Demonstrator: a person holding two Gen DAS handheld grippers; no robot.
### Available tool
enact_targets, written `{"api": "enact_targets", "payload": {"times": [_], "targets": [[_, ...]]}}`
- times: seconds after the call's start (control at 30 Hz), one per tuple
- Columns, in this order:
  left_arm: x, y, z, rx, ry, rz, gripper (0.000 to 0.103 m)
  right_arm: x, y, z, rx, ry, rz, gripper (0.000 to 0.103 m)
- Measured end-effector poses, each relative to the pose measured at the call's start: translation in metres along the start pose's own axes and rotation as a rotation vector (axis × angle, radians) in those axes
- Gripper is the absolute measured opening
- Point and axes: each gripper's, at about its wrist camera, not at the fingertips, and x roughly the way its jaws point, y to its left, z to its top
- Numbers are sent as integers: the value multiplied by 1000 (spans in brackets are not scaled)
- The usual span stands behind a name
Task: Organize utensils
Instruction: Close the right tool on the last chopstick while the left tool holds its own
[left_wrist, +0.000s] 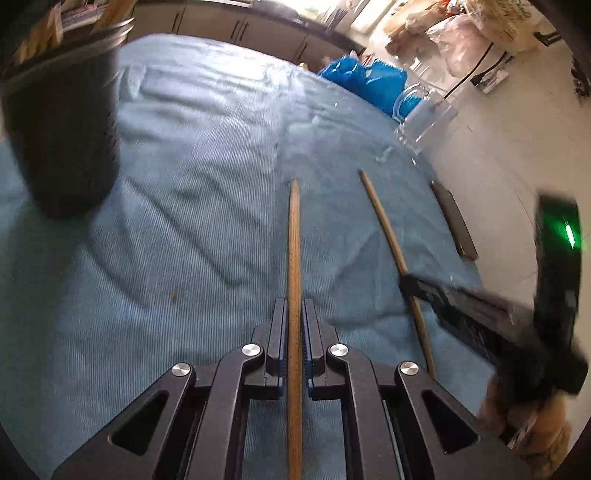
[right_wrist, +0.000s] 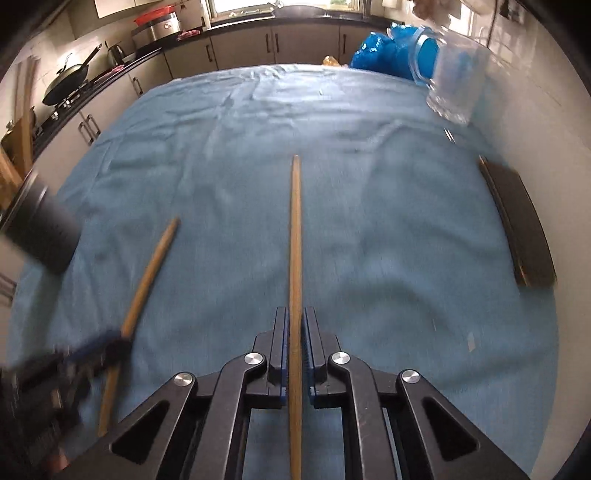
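In the left wrist view my left gripper (left_wrist: 294, 306) is shut on a wooden chopstick (left_wrist: 294, 240) that runs forward between its pads, over the blue cloth (left_wrist: 184, 229). To its right, my right gripper (left_wrist: 406, 283) clamps a second chopstick (left_wrist: 382, 221). The right wrist view shows the same from the other side: the right gripper (right_wrist: 295, 314) is shut on its chopstick (right_wrist: 295, 229), and the left gripper (right_wrist: 123, 341) grips the other chopstick (right_wrist: 151, 266) at lower left. A black perforated utensil holder (left_wrist: 62, 140) stands at the left (right_wrist: 44, 229).
A clear glass mug (left_wrist: 424, 118) (right_wrist: 454, 81) stands near the far right edge by the wall. A dark flat slab (left_wrist: 454, 221) (right_wrist: 517, 221) lies along the right edge. A blue plastic bag (right_wrist: 388, 51) sits beyond the table. Kitchen cabinets (right_wrist: 277, 44) line the back.
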Motion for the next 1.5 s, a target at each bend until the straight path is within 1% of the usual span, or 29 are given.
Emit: {"api": "enact_targets", "payload": {"times": [0.1,0.17,0.23,0.3,0.37,0.4,0.5,0.6,0.73,0.83,0.9,1.0,1.17,1.27,1.43,1.47,1.5], "targets": [[-6,-1,-12,-6,31,0,8,-19,-11,-37,0,23,30,8],[-11,0,-19,-11,50,-1,8,-28,-14,-54,-8,30,38,8],[-15,1,-21,-22,88,-9,8,-37,-17,-66,-16,11,42,12],[-20,2,-22,-42,116,-37,8,-44,-20,-74,-12,16,80,30],[-31,3,-19,-44,107,-52,8,-49,-22,-72,-18,-4,92,33],[-35,2,-17,-39,97,-40,9,-52,-22,-69,-29,-24,86,33],[-39,-1,-5,-13,74,6,15,-52,-27,-54,-34,-47,76,33],[-27,-4,10,10,87,60,15,-43,-29,-35,-27,-49,78,33],[-5,-15,30,62,115,107,15,-24,-32,-10,-9,-26,114,33],[15,-20,45,78,139,147,15,-9,-32,6,-13,8,118,33],[26,-22,52,80,154,158,15,3,-31,18,-18,31,109,33],[33,-24,61,79,155,165,15,12,-30,28,-24,44,98,33],[41,-21,73,68,179,155,15,22,-31,43,-29,64,93,30],[41,-20,76,67,188,151,15,24,-29,48,-39,74,89,30],[43,-26,77,97,191,172,15,29,-22,54,-81,94,62,30],[43,-27,77,106,189,176,14,28,-21,53,-89,91,54,25],[43,-28,76,123,186,182,13,28,-20,51,-97,82,33,10]]}}
